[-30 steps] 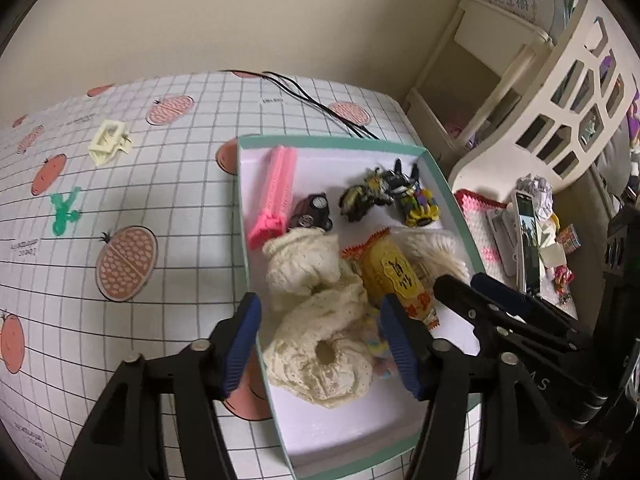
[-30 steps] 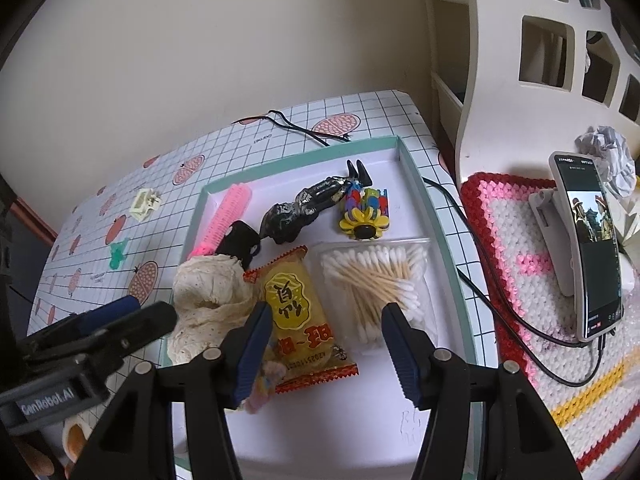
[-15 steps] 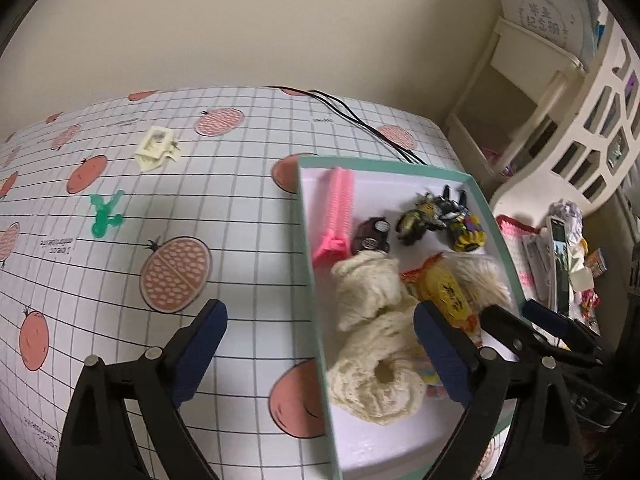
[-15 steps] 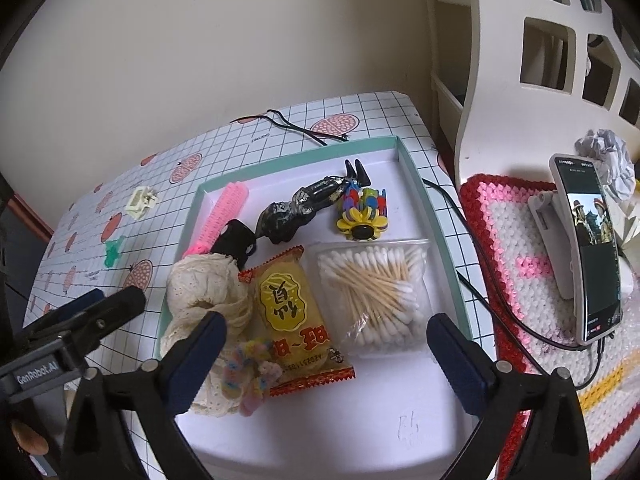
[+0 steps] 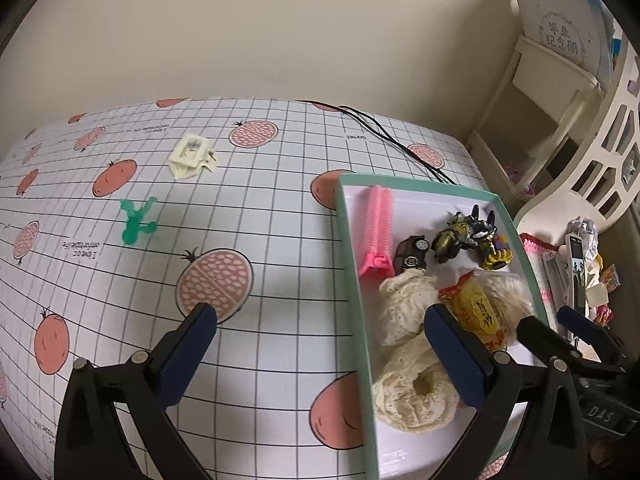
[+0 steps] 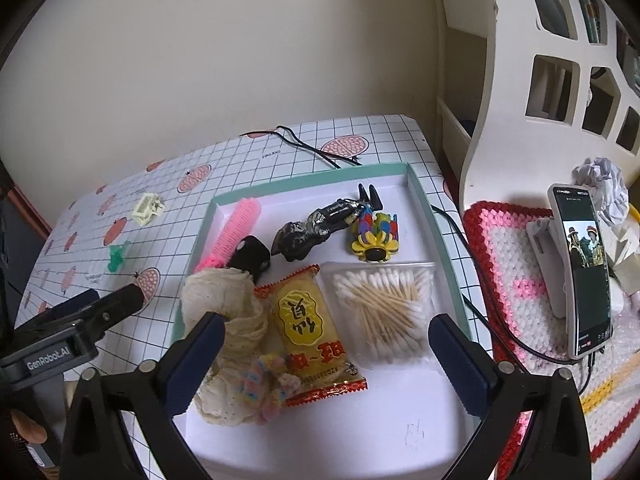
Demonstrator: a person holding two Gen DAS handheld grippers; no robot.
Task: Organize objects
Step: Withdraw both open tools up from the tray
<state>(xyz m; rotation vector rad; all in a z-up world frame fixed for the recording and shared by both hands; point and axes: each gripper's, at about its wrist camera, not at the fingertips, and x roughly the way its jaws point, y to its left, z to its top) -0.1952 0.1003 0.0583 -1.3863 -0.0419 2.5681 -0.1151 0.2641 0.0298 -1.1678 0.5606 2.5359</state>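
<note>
Both claws have just been opening, and each now stands wide apart with nothing between its pads. The left claw point(image 5: 320, 360) hangs over the near part of the counter point(image 5: 260, 160), straddling the left wall of the tray point(image 5: 354, 280): its left pad is over the bare gridded cloth, its right pad over the cream lace scrunchie point(image 5: 414, 400) lying in the tray's near left corner. The right claw point(image 6: 326, 360) hovers over the near half of the tray, aimed steeply down at the yellow snack packet point(image 6: 308, 324) and the bag of cotton swabs point(image 6: 384, 312), which lie side by side.

Two things are not yet in the tray, and the next move likely turns on them. The green clip point(image 5: 136, 222) lies farther out and to the left of the left claw, well apart from the tray; its stem runs roughly near to far. Beyond it, farther still, sits the cream hair clip point(image 5: 192, 156), its long side running slantwise toward the far right. In the right wrist view both lie far left, past the tray's wall, so the left claw is plainly the nearer. It points forward and down, and would need to reach out and leftward.

At the tray's far end lie a pink roller point(image 5: 378, 232), a small black toy car point(image 5: 412, 252) and a dark toy robot point(image 5: 464, 236).
</note>
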